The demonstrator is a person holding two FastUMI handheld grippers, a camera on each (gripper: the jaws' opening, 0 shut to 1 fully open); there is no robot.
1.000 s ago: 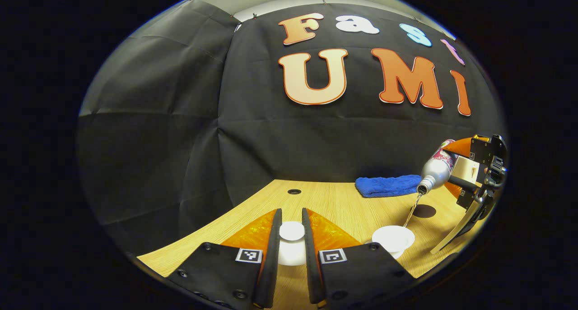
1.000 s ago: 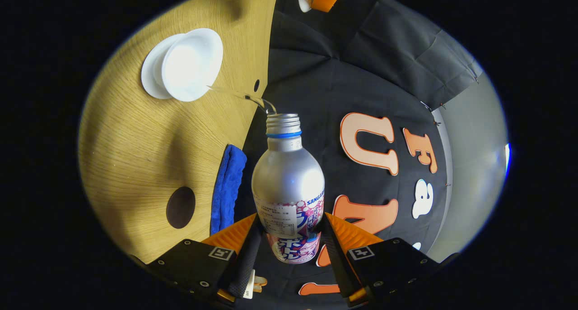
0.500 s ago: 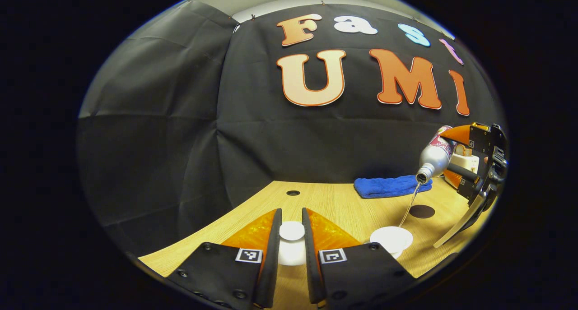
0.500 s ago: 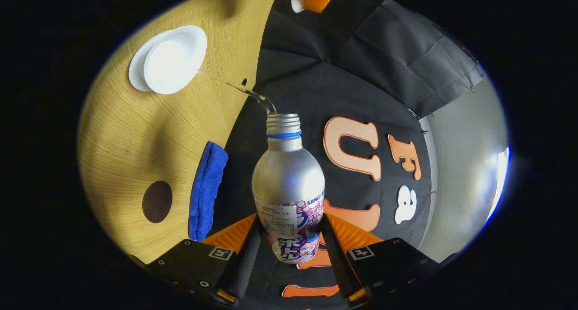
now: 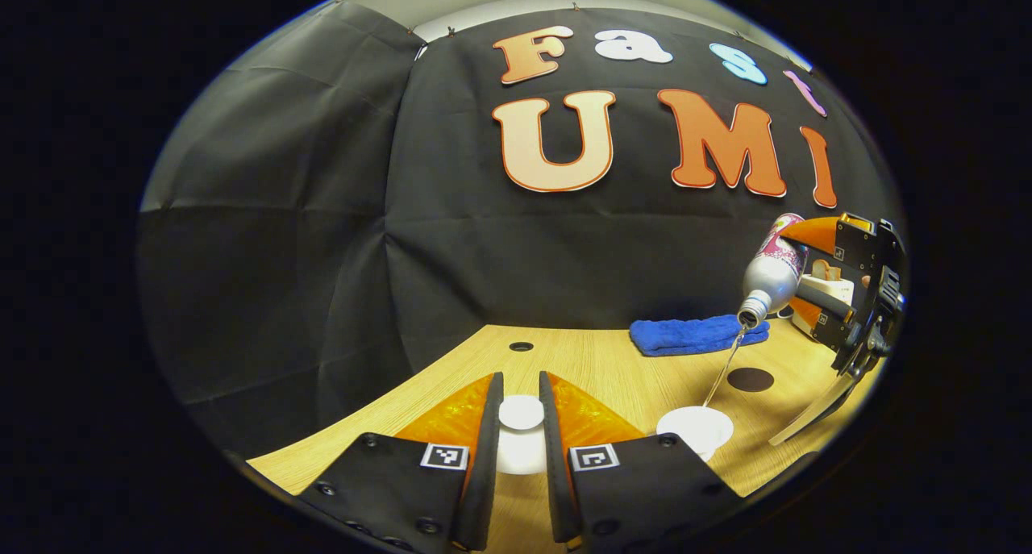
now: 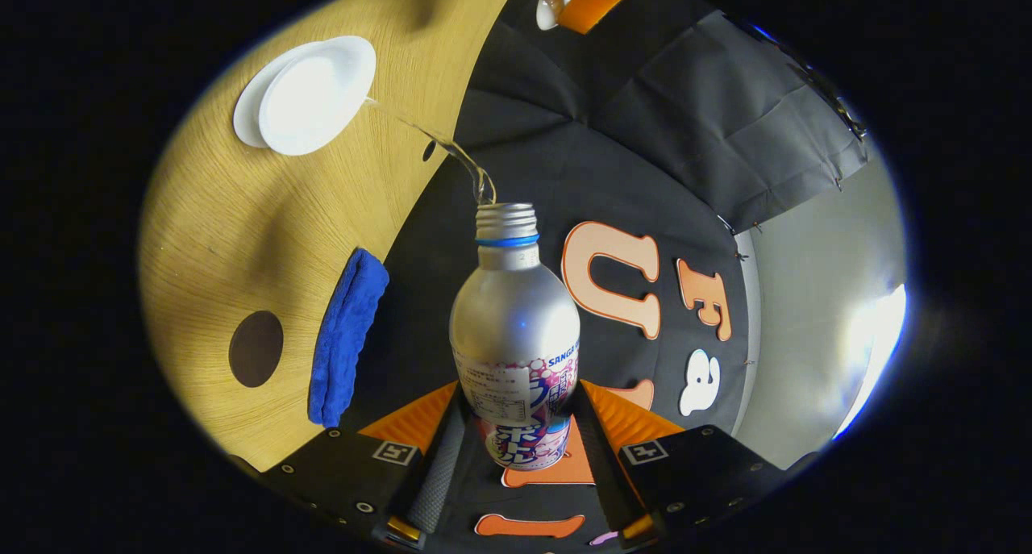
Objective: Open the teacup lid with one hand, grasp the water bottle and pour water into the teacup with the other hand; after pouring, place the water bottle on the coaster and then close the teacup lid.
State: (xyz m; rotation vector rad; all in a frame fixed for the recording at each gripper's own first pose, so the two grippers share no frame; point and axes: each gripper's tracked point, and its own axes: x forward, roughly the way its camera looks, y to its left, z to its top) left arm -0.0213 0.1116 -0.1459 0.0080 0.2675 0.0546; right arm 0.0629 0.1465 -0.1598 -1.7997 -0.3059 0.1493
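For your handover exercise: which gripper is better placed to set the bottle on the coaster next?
Right. The right gripper already clamps the water bottle; the left gripper holds the lid.

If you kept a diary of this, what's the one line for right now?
step: pouring | right tongs: bottle, tilted | water: streaming into cup | left tongs: lid aside | coaster: bare

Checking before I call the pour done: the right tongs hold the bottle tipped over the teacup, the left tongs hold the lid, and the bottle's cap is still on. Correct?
Not quite: the cap is off. The right gripper view shows the water bottle with a bare threaded mouth, and a stream of water running to the teacup. The rest holds: right tongs hold the bottle tipped, left tongs hold the lid.
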